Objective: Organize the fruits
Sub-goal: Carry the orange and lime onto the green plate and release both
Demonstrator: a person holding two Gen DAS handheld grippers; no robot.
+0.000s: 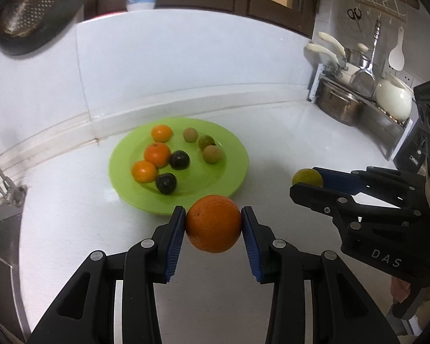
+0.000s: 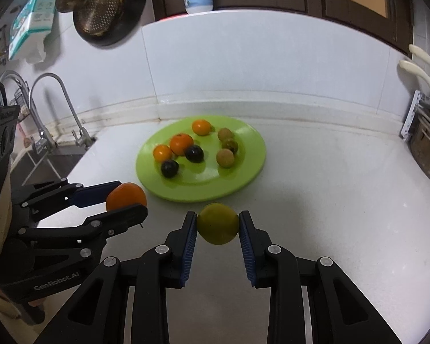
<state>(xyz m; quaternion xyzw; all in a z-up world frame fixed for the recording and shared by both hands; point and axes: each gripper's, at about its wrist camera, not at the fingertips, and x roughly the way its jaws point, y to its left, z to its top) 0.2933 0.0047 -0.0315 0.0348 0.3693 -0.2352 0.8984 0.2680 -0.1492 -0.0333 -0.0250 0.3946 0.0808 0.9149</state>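
My left gripper (image 1: 213, 220) is shut on an orange (image 1: 213, 223), just in front of the green plate (image 1: 235, 177). It also shows in the right wrist view (image 2: 126, 200) with the orange (image 2: 126, 196). My right gripper (image 2: 218, 225) is shut on a yellow-green fruit (image 2: 218, 223), near the plate's (image 2: 252, 172) front edge. In the left wrist view the right gripper (image 1: 305, 180) holds that fruit (image 1: 306, 176) to the plate's right. The plate holds three small oranges, two dark fruits and three pale greenish ones.
A sink with taps (image 2: 43, 132) lies at the left. A rack with pots and utensils (image 1: 358, 91) stands at the right against the wall. A colander (image 2: 100, 3) hangs on the tiled wall. The white counter (image 2: 329, 200) runs around the plate.
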